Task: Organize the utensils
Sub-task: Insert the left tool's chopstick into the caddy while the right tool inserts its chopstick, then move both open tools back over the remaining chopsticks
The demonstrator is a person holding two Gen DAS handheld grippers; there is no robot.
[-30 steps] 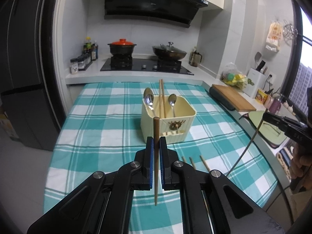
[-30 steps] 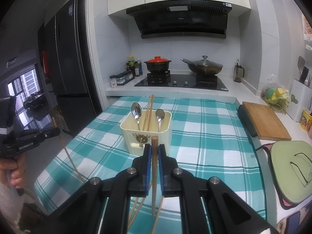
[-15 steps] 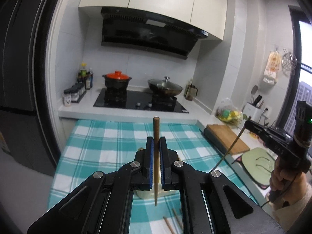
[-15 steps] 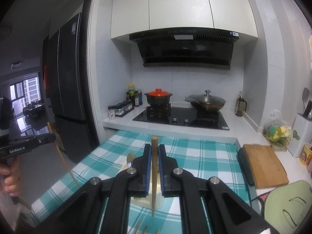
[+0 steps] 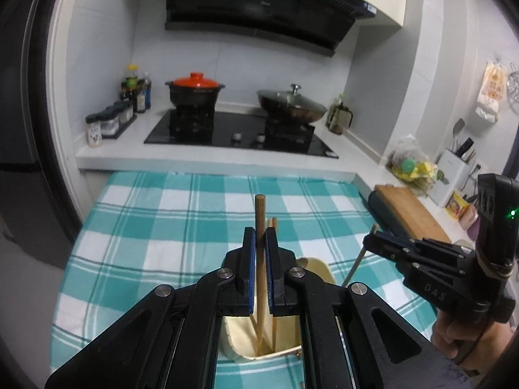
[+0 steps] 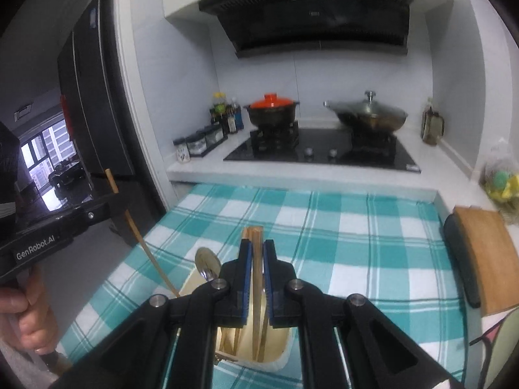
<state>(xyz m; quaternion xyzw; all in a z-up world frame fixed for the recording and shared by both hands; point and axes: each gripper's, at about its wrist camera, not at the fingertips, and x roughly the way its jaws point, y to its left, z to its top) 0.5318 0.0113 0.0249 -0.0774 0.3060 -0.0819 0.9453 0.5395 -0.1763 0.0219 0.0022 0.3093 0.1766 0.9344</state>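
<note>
Plainly lettered "GenRobot.AI", the left tongs point(image 6: 112, 194) and right tongs point(image 6: 256, 253) each clamp one chopstick point(image 6: 257, 259).

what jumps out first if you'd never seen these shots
Each gripper is shut on a chopstick: the left gripper and right gripper hold theirs over the cream utensil holder on the teal checked tablecloth. Behind, an orange-lidded pot sits on the stove.
</note>
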